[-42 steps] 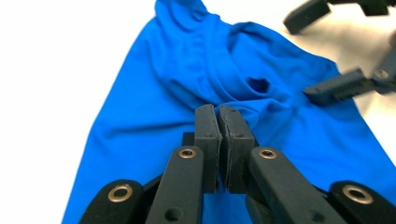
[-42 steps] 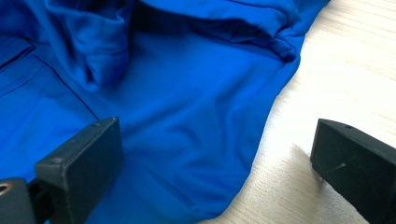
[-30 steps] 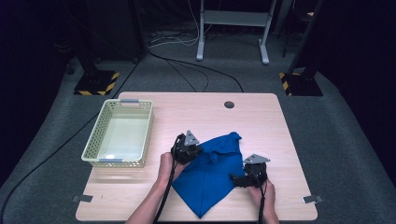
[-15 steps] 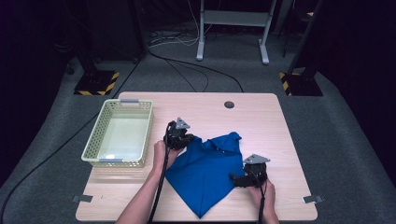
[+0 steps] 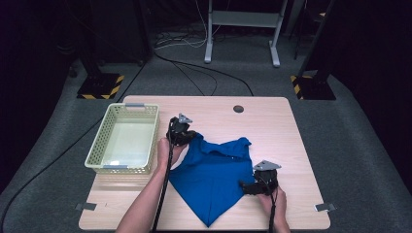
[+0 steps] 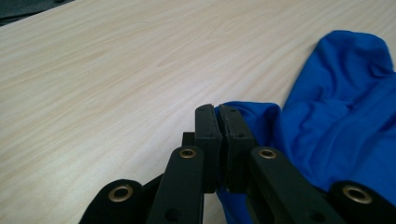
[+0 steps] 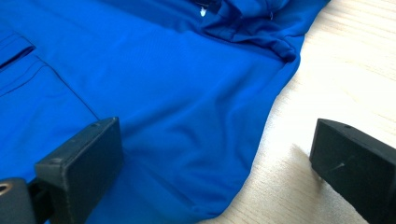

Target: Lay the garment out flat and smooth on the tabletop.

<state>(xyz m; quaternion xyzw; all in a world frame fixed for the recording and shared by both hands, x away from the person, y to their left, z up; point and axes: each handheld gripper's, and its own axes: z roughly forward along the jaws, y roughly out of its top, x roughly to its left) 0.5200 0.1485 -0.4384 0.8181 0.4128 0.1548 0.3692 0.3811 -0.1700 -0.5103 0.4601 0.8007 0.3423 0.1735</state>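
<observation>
Dark floor and black stands surround a pale wooden table (image 5: 272, 126), with cables trailing across the grey carpet beyond its far edge. On the table's left part sits a pale yellow mesh basket (image 5: 99, 148), and a small round hole (image 5: 238, 108) marks the tabletop near the far edge.

A blue shirt (image 5: 214, 174) lies spread over the middle of the table, running from a point at the near edge up to a bunched collar area toward the far side. Its far-left corner is lifted a little and pinched by the left gripper (image 5: 187, 138), just right of the basket. In the left gripper view the 2 black jaws are pressed together with a fold of blue cloth (image 6: 243, 109) caught between their tips, the rest of the shirt draping off to the right.

The right gripper (image 5: 245, 187) rests at the shirt's near-right edge, held by the right hand (image 5: 274, 201). In the right gripper view its jaws stand wide apart, 1 over the blue fabric (image 7: 163, 102) and 1 over bare wood, gripping nothing.
</observation>
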